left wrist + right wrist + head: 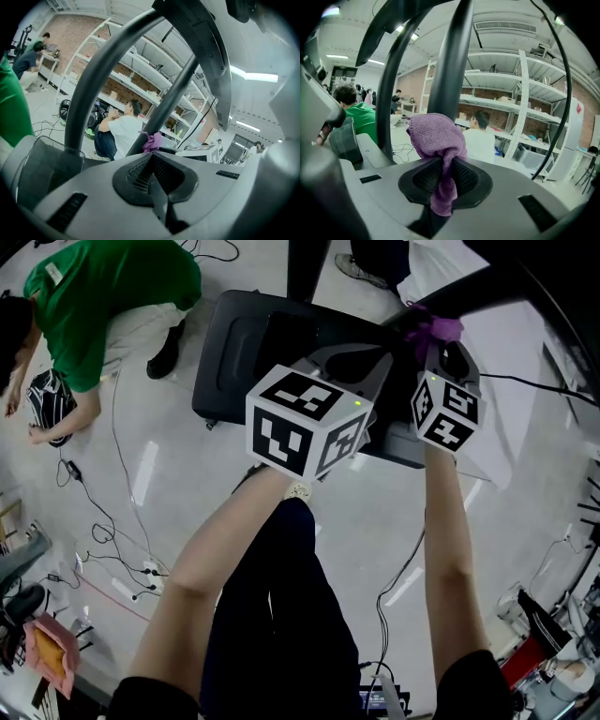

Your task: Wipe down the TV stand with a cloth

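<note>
Purple cloth (436, 136): bunched up, pinched in R gripper (445, 165), held close to the stand's poles; can't tell if it touches.
R gripper: jaws clamped on cloth, a tail hanging below them.
L gripper (152, 159): jaws pressed together, nothing btwn them; hovers just beside R one.
TV stand (234, 343): black base on pale floor (375, 512), dark poles (454, 56) rising past both grippers.
Progress: looks early or mid-wipe; no way to tell which parts are done; base top and poles prob. left.
Edges: base corners rounded; poles crowd the cloth, gaps btwn them narrow.
Room: person in green (94, 306) crouches near base's far corner; cables (103, 521) trail on that side; nearer floor more open.
</note>
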The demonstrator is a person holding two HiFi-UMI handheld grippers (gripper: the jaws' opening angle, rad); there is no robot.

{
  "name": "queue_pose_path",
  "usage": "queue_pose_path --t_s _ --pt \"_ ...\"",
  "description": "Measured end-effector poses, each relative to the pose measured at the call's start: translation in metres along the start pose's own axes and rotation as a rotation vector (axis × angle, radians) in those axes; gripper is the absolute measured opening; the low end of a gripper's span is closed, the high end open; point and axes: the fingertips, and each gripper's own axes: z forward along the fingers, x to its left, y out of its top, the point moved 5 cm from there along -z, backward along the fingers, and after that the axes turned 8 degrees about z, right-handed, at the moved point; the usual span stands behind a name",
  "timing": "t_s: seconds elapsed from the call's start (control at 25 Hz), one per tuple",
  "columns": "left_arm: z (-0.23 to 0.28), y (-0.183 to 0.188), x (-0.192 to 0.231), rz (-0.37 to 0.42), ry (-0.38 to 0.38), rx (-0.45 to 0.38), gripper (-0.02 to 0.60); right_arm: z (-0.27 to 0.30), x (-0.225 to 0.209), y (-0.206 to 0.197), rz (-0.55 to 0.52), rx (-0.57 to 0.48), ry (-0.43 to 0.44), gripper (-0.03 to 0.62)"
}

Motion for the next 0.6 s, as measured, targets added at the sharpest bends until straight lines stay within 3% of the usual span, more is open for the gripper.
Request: queue_pose_path --t_s 0.6 --pt "-0.0099 -0.0015 0.0054 0.004 0.029 -0.005 0.006 0.0001 0.0024 -0.0089 0.037 0.050 0.024 0.067"
